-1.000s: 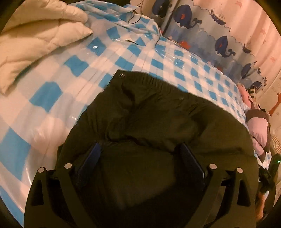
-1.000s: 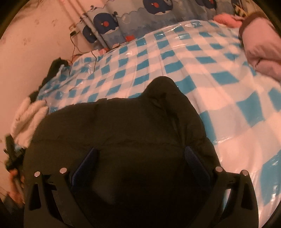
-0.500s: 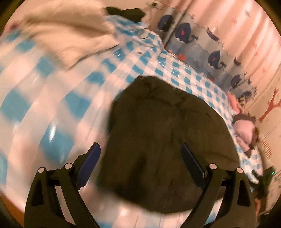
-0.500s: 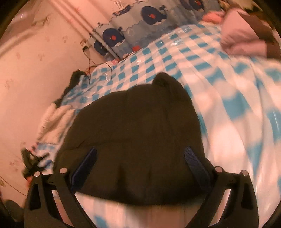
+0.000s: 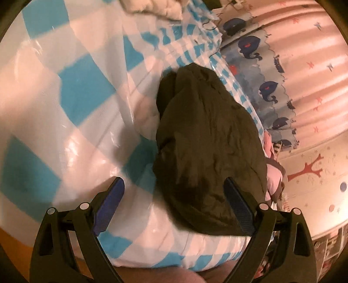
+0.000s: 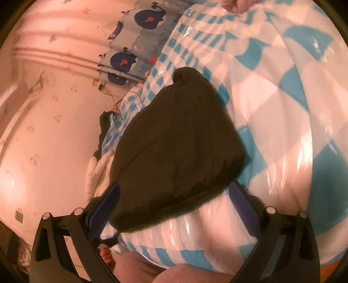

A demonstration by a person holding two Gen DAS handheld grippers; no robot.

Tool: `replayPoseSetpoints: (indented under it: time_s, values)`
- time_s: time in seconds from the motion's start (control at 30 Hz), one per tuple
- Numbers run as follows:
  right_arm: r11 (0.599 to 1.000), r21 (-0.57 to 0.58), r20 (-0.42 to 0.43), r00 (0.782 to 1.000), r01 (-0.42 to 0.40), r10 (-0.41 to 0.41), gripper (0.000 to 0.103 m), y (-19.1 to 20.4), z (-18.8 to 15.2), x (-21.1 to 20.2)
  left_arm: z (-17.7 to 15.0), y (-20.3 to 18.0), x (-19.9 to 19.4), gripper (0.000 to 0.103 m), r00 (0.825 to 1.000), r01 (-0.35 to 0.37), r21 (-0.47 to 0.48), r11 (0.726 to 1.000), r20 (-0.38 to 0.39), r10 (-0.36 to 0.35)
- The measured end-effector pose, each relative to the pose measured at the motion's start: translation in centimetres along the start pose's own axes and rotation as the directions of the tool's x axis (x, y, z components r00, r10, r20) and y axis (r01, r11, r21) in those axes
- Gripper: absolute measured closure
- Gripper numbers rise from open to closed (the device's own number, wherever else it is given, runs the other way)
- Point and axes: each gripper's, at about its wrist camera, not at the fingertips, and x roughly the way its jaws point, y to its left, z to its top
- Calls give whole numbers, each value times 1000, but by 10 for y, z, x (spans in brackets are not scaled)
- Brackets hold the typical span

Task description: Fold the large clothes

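A dark olive garment (image 5: 206, 150) lies folded into a compact bundle on the bed (image 5: 71, 135), which is covered in a glossy blue-and-white checked sheet. In the left wrist view the bundle runs from just beyond the right fingertip toward the far right of the bed, narrowing at its far end beside the whale-print curtain (image 5: 261, 71). The left claw (image 5: 174, 191) hangs above the near edge of the bed with its fingers spread wide and nothing between them; its right finger overlaps the near right corner of the garment in the picture, though contact cannot be judged.

In the right wrist view the same garment (image 6: 176, 141) sits near the left edge of the bed (image 6: 280, 122), its near hem lying between the two fingertips. The right claw (image 6: 174, 193) is also spread wide and grips nothing. A white quilted blanket (image 6: 95, 174) is bunched at the left side of the bed, beyond the garment, and shows again at the far top in the left wrist view (image 5: 152, 7). A pink item (image 5: 273, 174) lies to the right of the garment, close to the wall with a tree sticker (image 5: 308, 169).
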Motion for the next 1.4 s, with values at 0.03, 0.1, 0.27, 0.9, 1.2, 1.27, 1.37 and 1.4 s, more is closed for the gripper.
replayPoseSetpoints:
  time_s: [0.03, 0.1, 0.27, 0.9, 1.2, 1.27, 1.37, 1.4]
  values:
    - [1000, 8, 3, 1000, -6, 6, 7, -2, 1, 0, 1, -2, 8, 13, 1000, -16, -9, 1000, 10, 16]
    - [999, 24, 11, 999, -35, 35, 7, -2, 5, 1, 4, -8, 17, 11, 999, -20, -21, 1000, 31, 20]
    - [999, -5, -10, 999, 36, -37, 7, 5, 16, 17, 1, -43, 16, 11, 998, -1, 48, 999, 65, -2]
    - [997, -61, 63, 996, -57, 60, 73, 41, 23, 13, 21, -44, 11, 87, 997, -76, -10, 997, -16, 76]
    - [979, -137, 34, 987, -153, 159, 75, 78, -5, -46, 3, -53, -69, 90, 993, 100, 6, 995, -71, -99]
    - [981, -135, 27, 989, -141, 146, 75, 74, -19, -62, -6, -42, -85, 90, 992, 99, -5, 995, -74, -99]
    - [993, -112, 6, 1000, -20, 21, 59, 46, -37, -76, -22, -12, -89, 82, 993, 52, -9, 999, -104, -52]
    - [993, -108, 23, 999, 36, -34, 47, 39, -38, -79, -28, 3, -84, 70, 992, 40, -28, 999, -120, -43]
